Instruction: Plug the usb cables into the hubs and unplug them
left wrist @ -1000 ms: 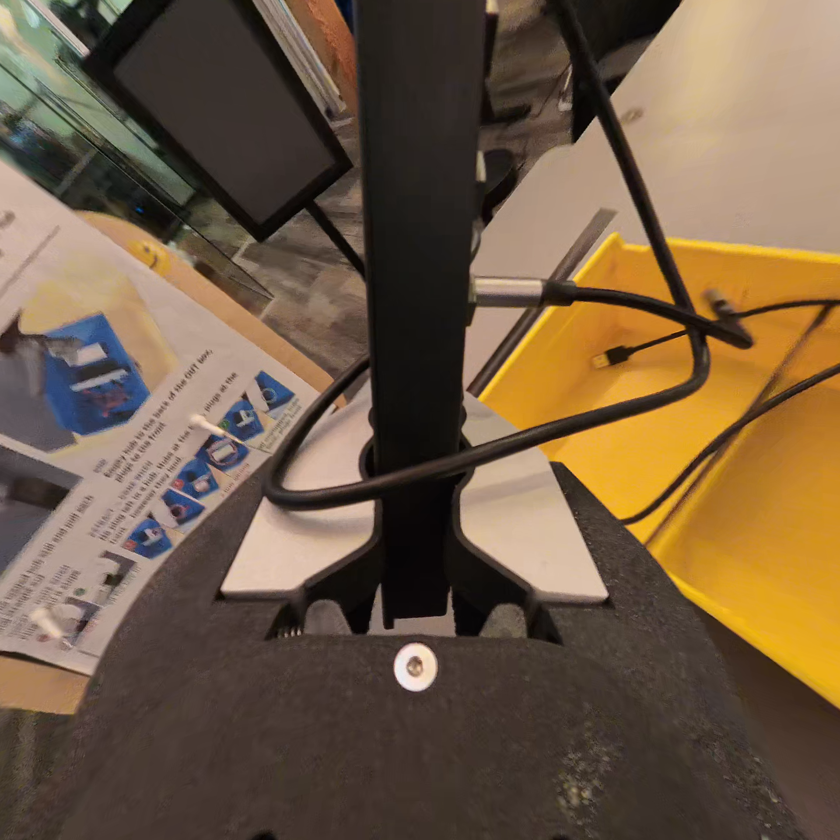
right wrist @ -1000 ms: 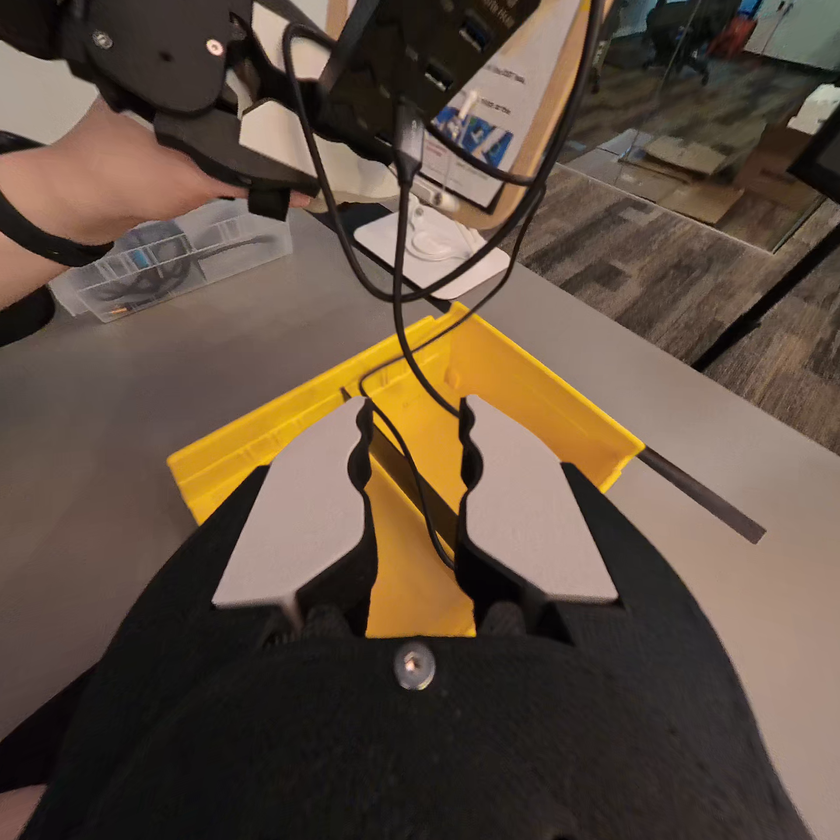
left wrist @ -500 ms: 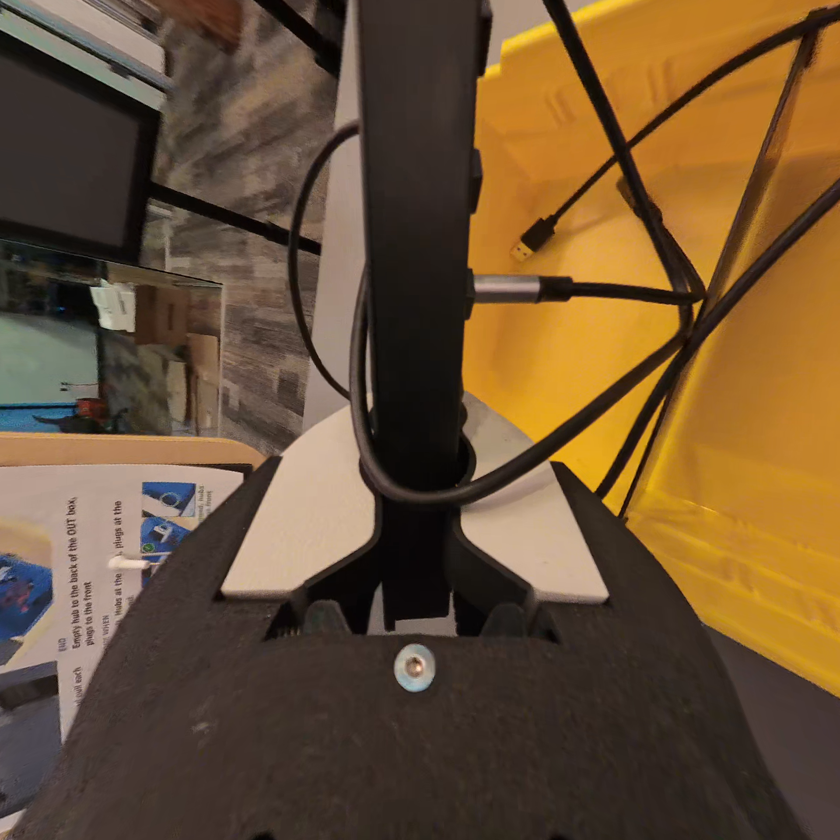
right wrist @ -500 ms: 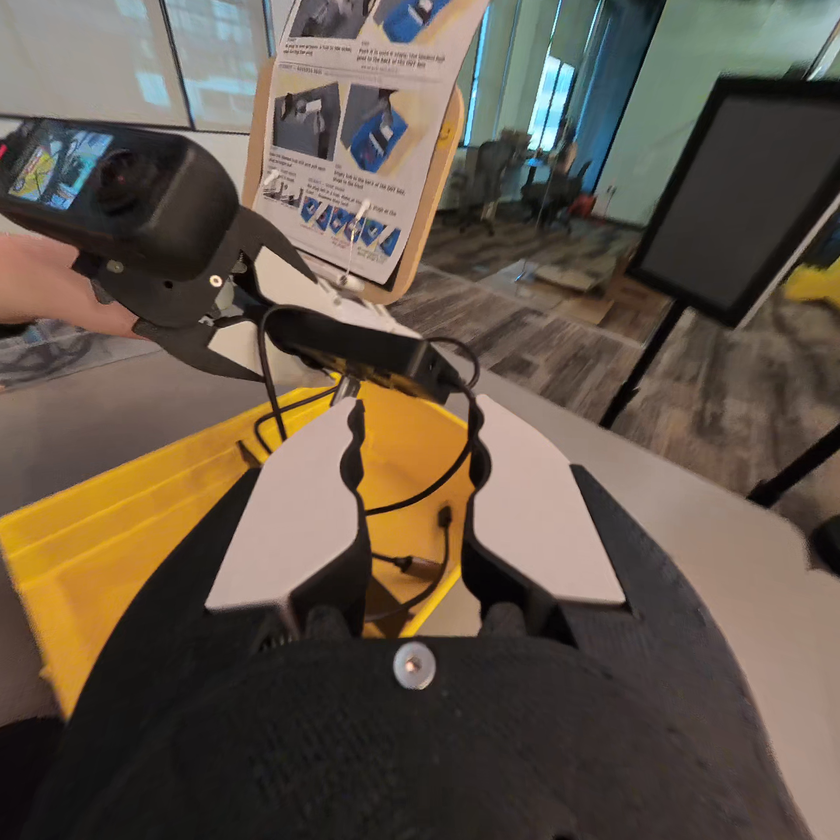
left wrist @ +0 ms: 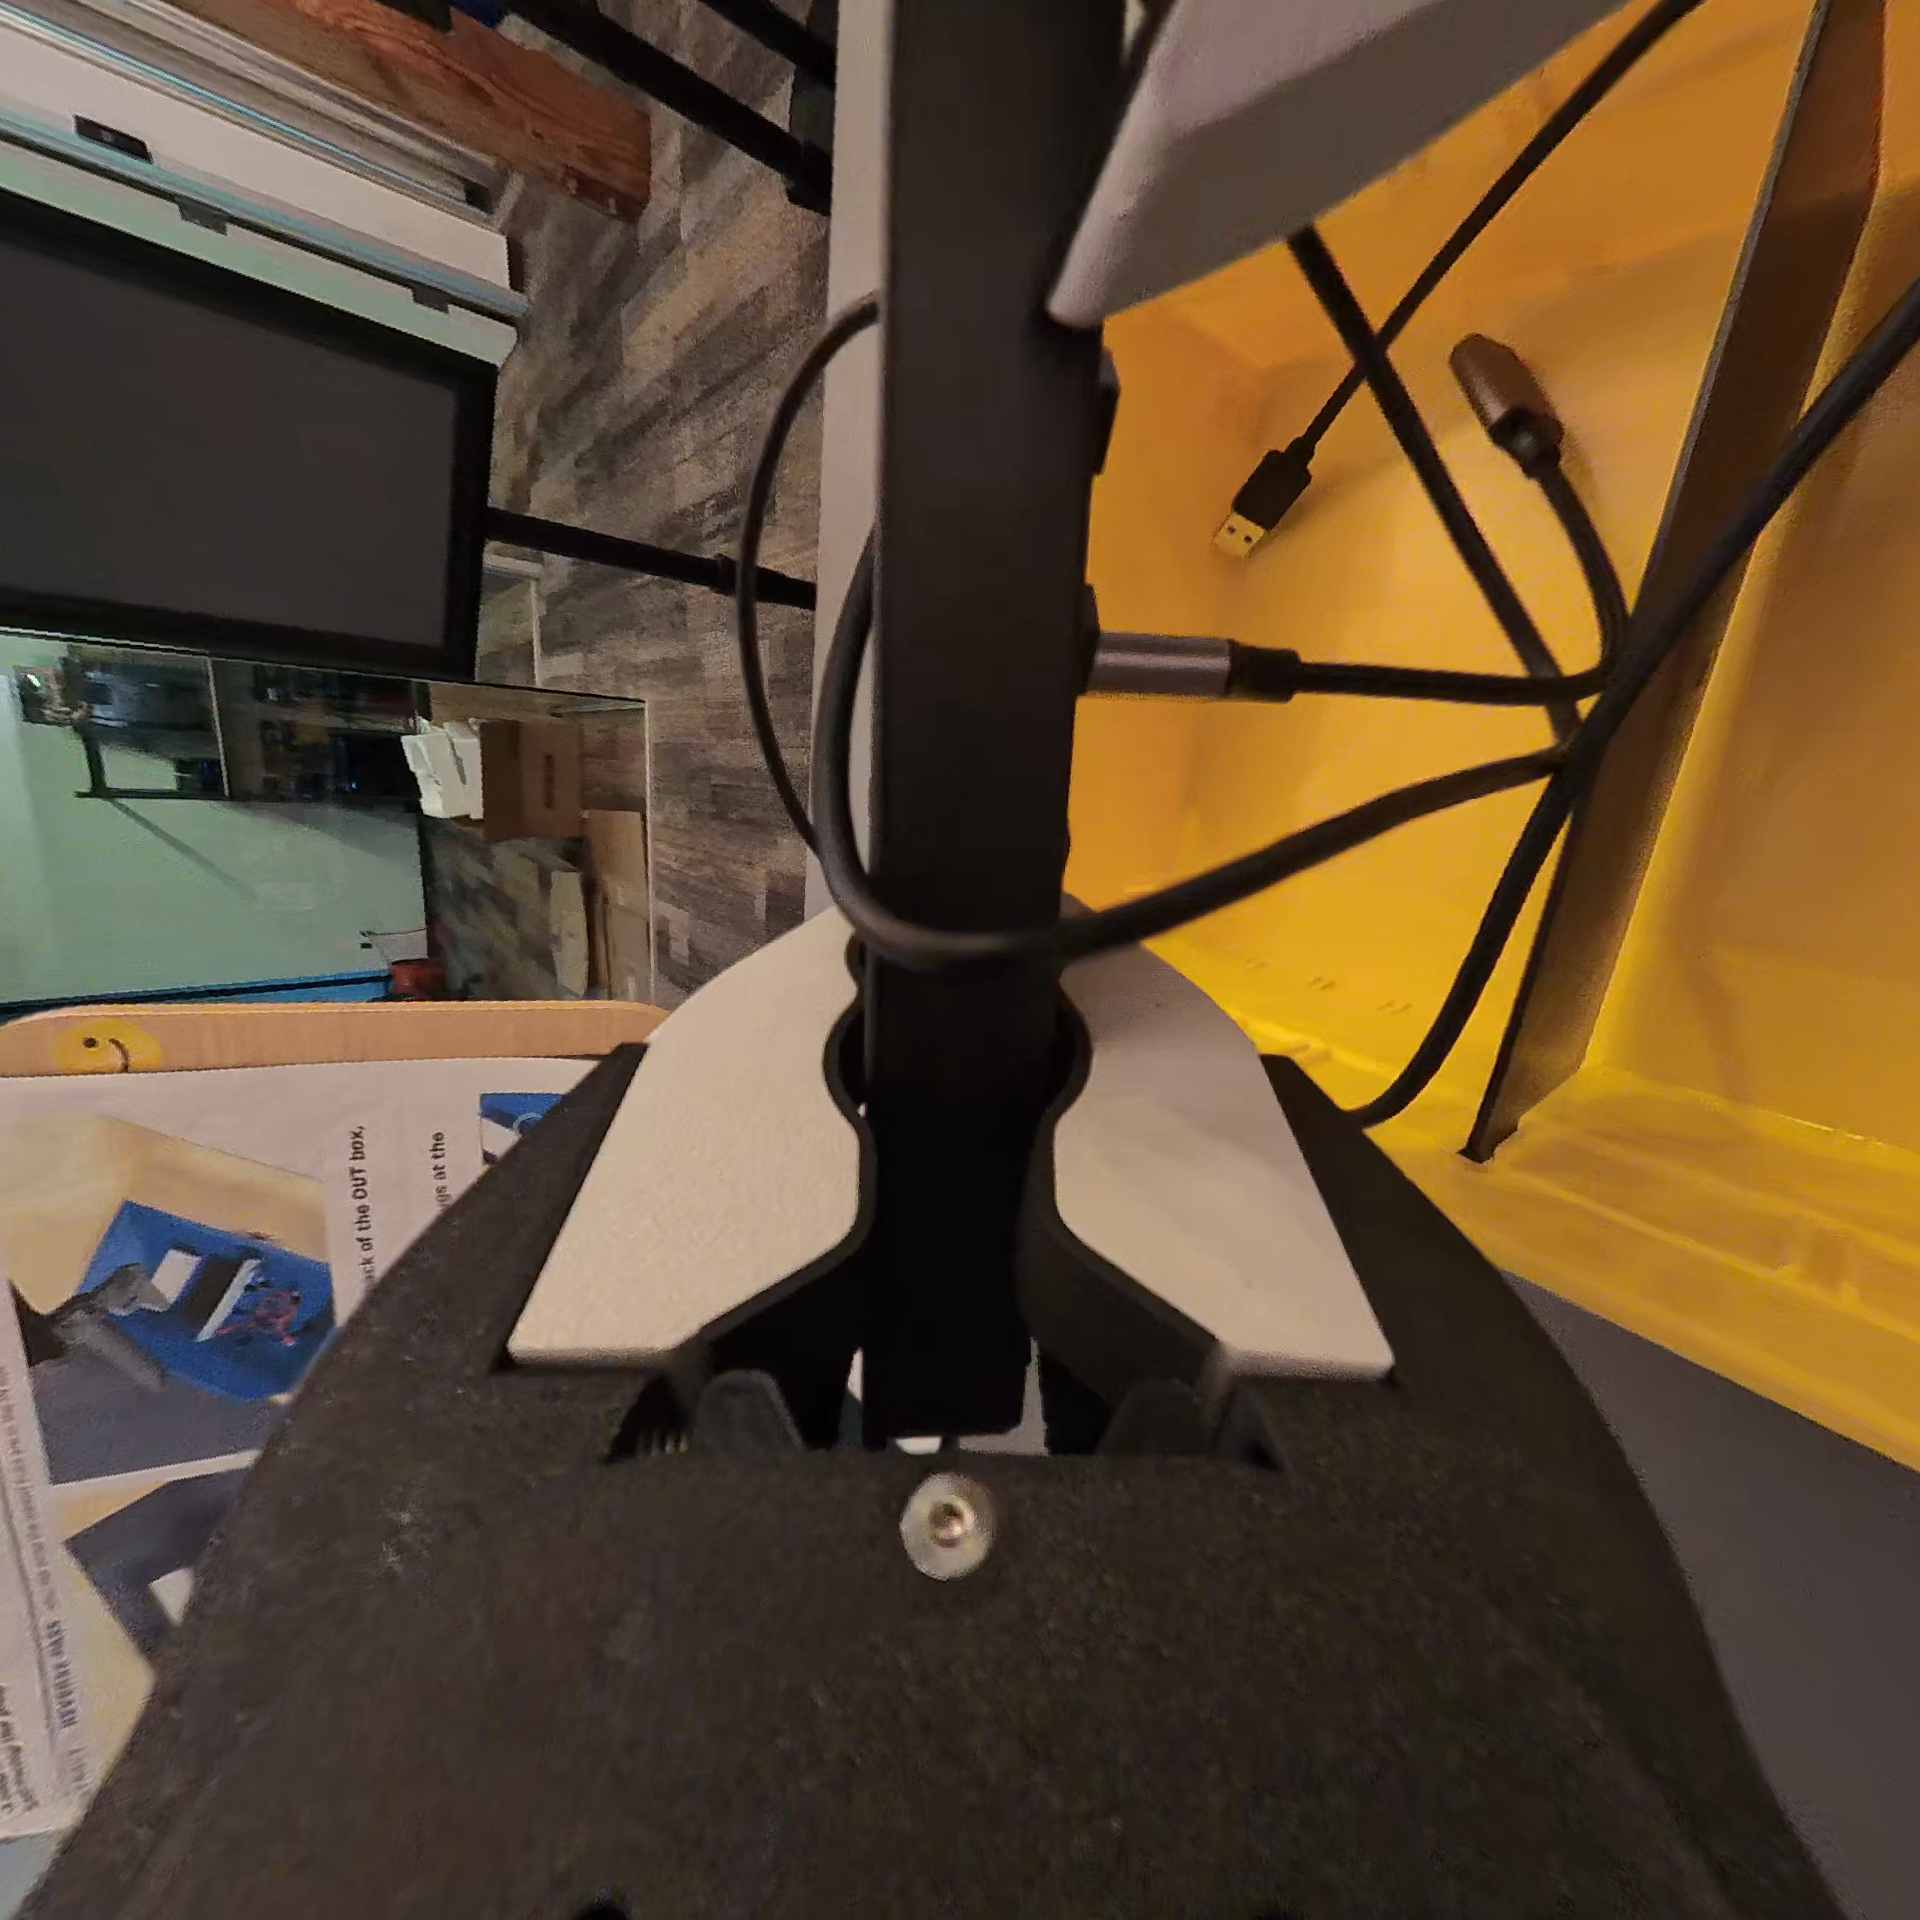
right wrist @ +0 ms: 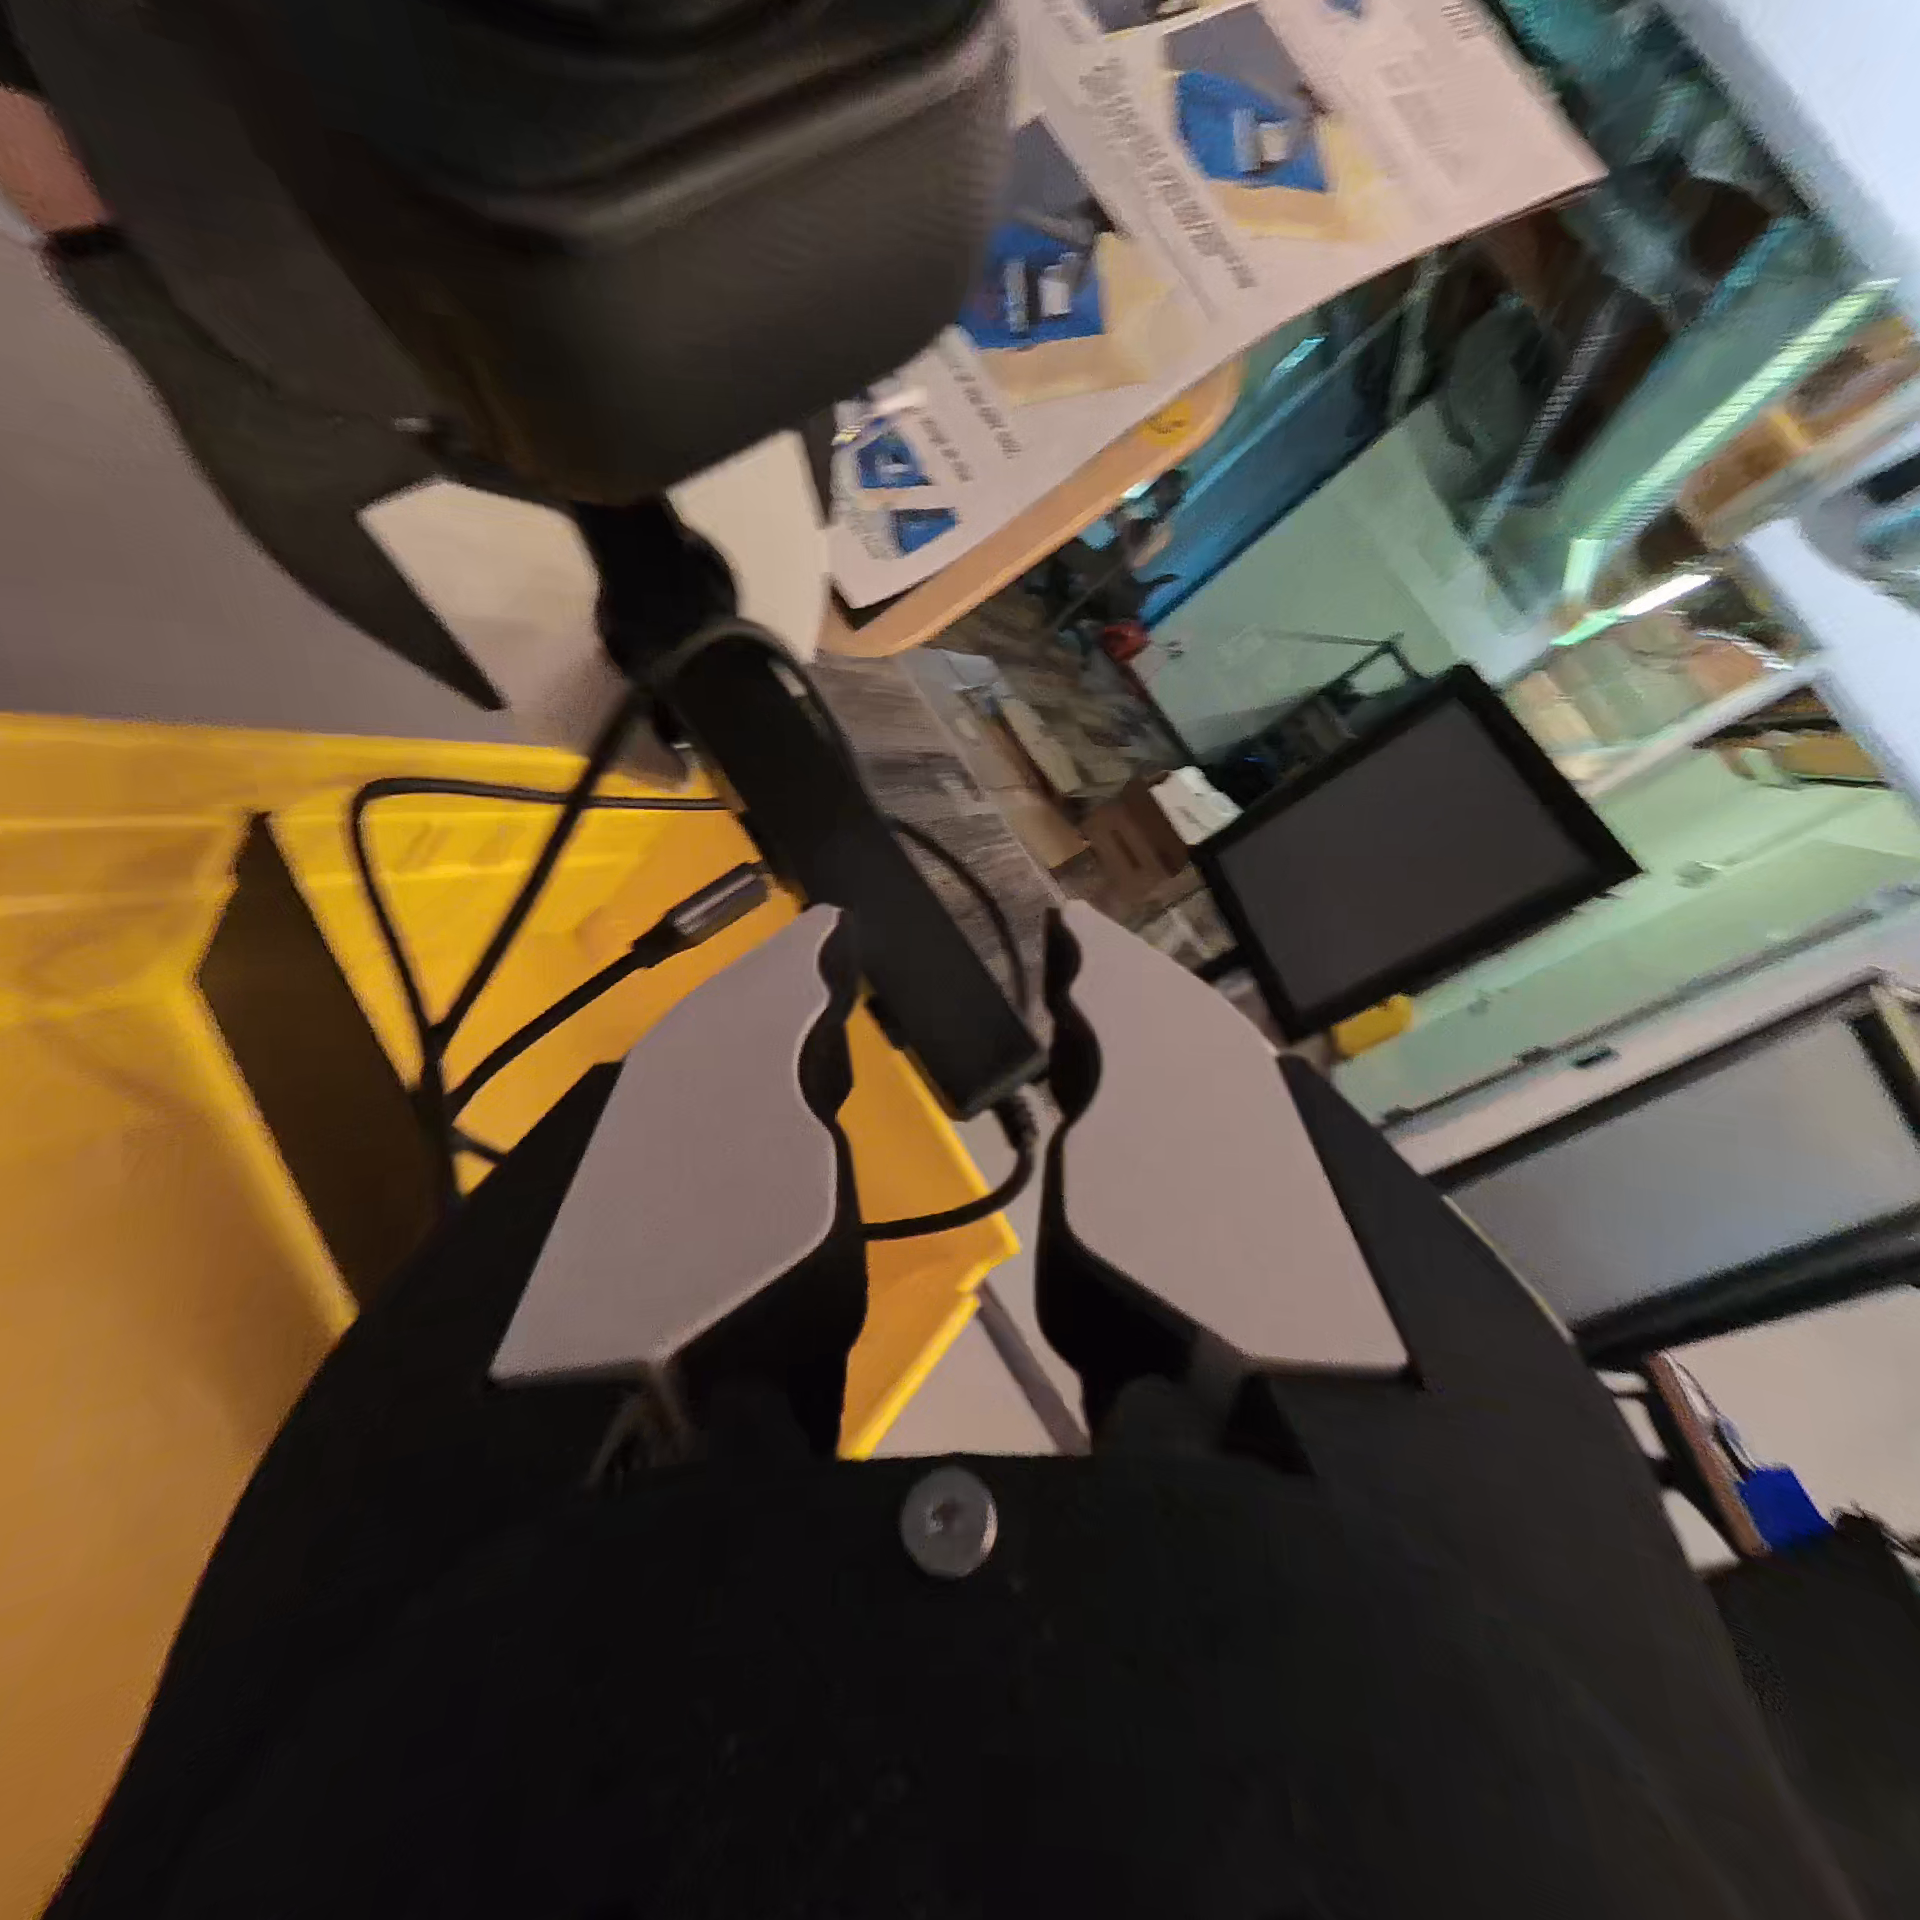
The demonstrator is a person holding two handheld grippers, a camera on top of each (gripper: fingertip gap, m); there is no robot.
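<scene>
1. Holding the black hub (left wrist: 977,623) end-on, your left gripper (left wrist: 961,1049) is clamped on its narrow body; the hub runs toward 12 o'clock in the left wrist view, above the yellow bin (left wrist: 1455,935).
2. Your right gripper (right wrist: 945,1023) is partly spread and holds nothing; the hub's far end (right wrist: 904,935) sits between its fingertips, apparently untouched.
3. One silver-shelled plug (left wrist: 1158,665) is seated in the hub's side port at 3 o'clock in the left view. Take it by that rigid metal shell, not by the cable behind it.
4. Expect the hub to be light and stiff, with smooth plastic faces that could slip or twist in the left grip when you pull, so draw the plug straight out along the port axis.
5. The hub's own lead (left wrist: 935,940) loops loosely round the body just ahead of the left fingers; it is limp and springy and may snag.
6. A loose gold-tipped plug (left wrist: 1262,504) lies in the bin at 1 o'clock, and a second dark plug (left wrist: 1501,400) nearby. Both are small and hard, and easiest to grip across the moulded housing.
7. The thin cables (right wrist: 468,935) cross one another over the bin divider (right wrist: 312,1049), so a pull on one may drag the others.
</scene>
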